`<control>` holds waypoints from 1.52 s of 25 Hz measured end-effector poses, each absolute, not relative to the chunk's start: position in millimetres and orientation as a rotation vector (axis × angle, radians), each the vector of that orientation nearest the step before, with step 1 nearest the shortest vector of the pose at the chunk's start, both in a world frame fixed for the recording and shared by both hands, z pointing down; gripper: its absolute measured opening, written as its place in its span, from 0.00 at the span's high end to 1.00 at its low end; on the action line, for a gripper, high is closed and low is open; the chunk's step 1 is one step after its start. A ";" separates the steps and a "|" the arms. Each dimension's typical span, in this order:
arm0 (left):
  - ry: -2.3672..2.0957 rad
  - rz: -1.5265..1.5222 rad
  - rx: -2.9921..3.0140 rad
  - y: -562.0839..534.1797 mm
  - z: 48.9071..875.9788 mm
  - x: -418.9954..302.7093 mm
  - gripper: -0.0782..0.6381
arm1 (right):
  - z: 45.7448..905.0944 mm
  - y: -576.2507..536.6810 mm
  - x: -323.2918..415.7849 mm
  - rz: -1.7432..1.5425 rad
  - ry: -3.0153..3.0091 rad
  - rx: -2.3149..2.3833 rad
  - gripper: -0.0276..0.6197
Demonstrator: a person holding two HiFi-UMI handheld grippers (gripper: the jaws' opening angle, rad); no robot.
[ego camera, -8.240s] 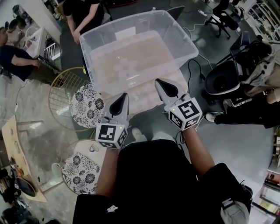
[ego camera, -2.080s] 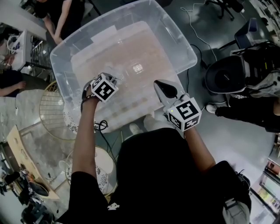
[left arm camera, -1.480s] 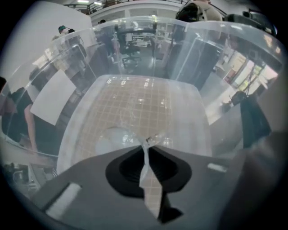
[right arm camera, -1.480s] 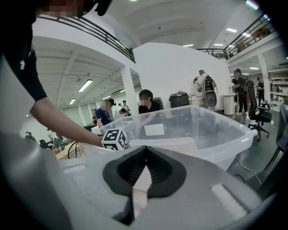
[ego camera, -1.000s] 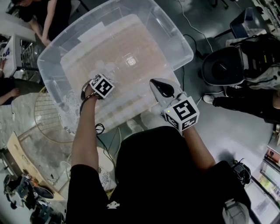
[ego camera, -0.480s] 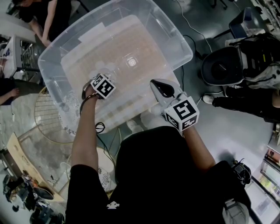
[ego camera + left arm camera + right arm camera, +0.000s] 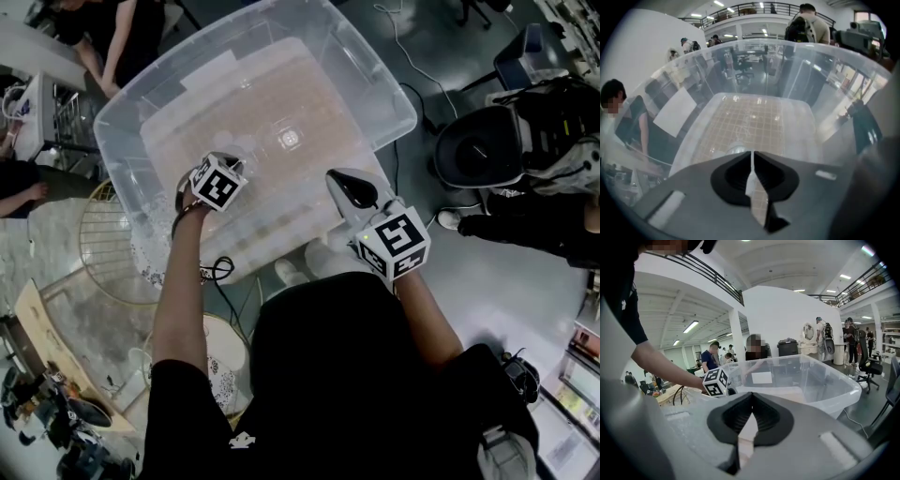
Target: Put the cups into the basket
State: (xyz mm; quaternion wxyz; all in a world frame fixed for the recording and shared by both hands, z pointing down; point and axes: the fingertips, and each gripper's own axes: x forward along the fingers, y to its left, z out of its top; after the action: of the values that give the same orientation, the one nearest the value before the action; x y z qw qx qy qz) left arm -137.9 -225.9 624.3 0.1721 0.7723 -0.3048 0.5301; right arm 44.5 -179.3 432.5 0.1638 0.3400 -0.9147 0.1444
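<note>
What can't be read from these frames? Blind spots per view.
- Cups: clear against the clear bin; the head view shows only faint glints near the left gripper, so the count is unreadable.
- Left gripper view: a pale round thing lies just past the shut fingers, half hidden by the gripper body. Pinched or not, cannot tell.
- Basket: partly behind the bin, head view only; contents unclear.

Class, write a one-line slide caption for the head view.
Left gripper, jaws shut, reaches into a clear plastic bin while the right gripper, also shut, hovers at its near rim.

bystander top left | black chair right | patterned stool lower left
</note>
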 end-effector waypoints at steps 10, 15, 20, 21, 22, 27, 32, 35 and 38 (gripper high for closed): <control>-1.102 1.223 2.388 -226.2 535.4 -129.6 0.88 | 425.7 -166.8 42.0 0.378 -2.631 0.954 0.96; -1.323 1.006 2.478 -220.7 466.8 -131.7 0.88 | 424.1 -159.9 36.5 0.328 -2.625 0.933 0.96; -1.410 0.717 2.552 -197.8 414.1 -127.0 0.88 | 424.9 -152.2 31.7 0.261 -2.610 0.905 0.96; -1.408 0.685 2.569 -191.6 406.4 -125.2 0.88 | 424.8 -150.4 31.0 0.236 -2.606 0.897 0.96; -1.409 0.663 2.587 -184.9 398.9 -123.9 0.88 | 424.7 -148.3 30.1 0.199 -2.600 0.886 0.96; -1.472 0.451 2.635 -149.0 366.4 -124.7 0.88 | 438.1 -136.0 27.6 -0.006 -2.515 0.799 0.96; -1.517 0.337 2.620 -116.5 355.8 -127.9 0.88 | 464.8 -125.5 24.8 -0.047 -2.437 0.706 0.96; -1.548 0.320 2.620 -102.1 351.6 -129.3 0.88 | 484.0 -121.9 21.6 -0.063 -2.381 0.642 0.96; -1.578 0.298 2.616 -88.0 349.6 -133.6 0.88 | 503.7 -121.4 18.9 -0.058 -2.334 0.595 0.96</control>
State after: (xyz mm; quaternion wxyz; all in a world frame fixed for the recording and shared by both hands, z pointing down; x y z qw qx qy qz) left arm -133.6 -88.0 349.6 0.0358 0.8517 -0.5137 0.0970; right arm 18.9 -121.4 503.7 0.3582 0.2306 -0.9044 -0.0226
